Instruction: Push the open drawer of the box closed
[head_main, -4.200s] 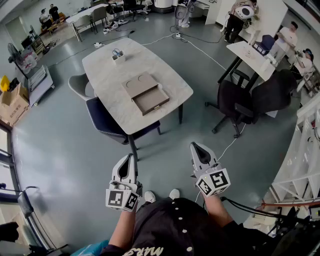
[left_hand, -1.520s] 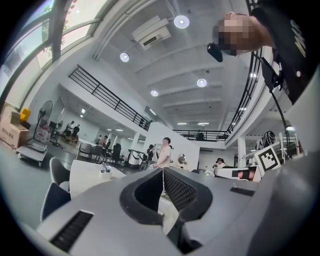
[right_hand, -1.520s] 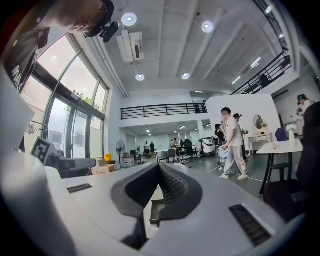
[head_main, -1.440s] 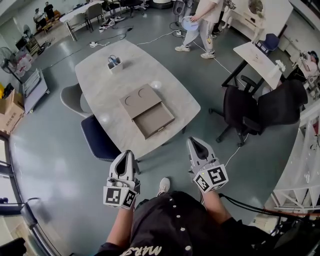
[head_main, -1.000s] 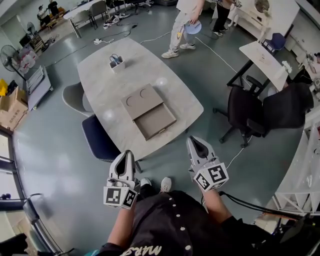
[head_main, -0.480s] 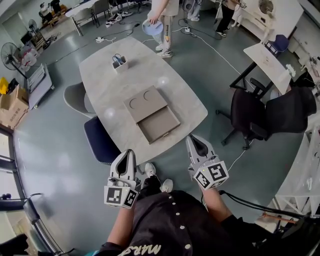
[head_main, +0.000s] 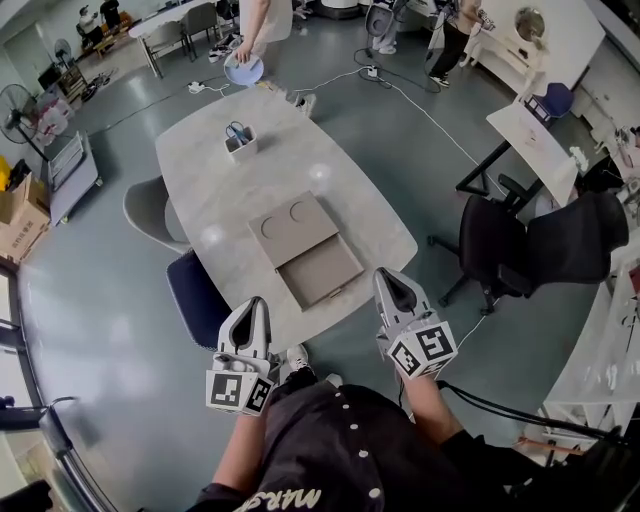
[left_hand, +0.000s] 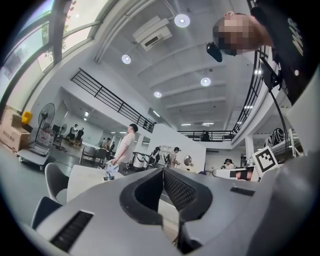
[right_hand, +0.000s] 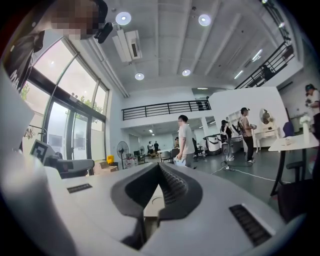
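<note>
Pale marble counter (head_main: 215, 165) at 12 o'clock holds flat tan box (head_main: 290, 222), shallow tan drawer (head_main: 320, 272) open. Left tool (head_main: 257, 303) and right tool (head_main: 386, 275) are closed and empty. An off-centre push may slide the box.

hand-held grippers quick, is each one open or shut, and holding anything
left hand-held gripper: closed, nothing between its jaws.
right hand-held gripper: closed, nothing between its jaws.

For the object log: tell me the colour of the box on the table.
Beige-tan all over, box and drawer alike; head view shows it best.
</note>
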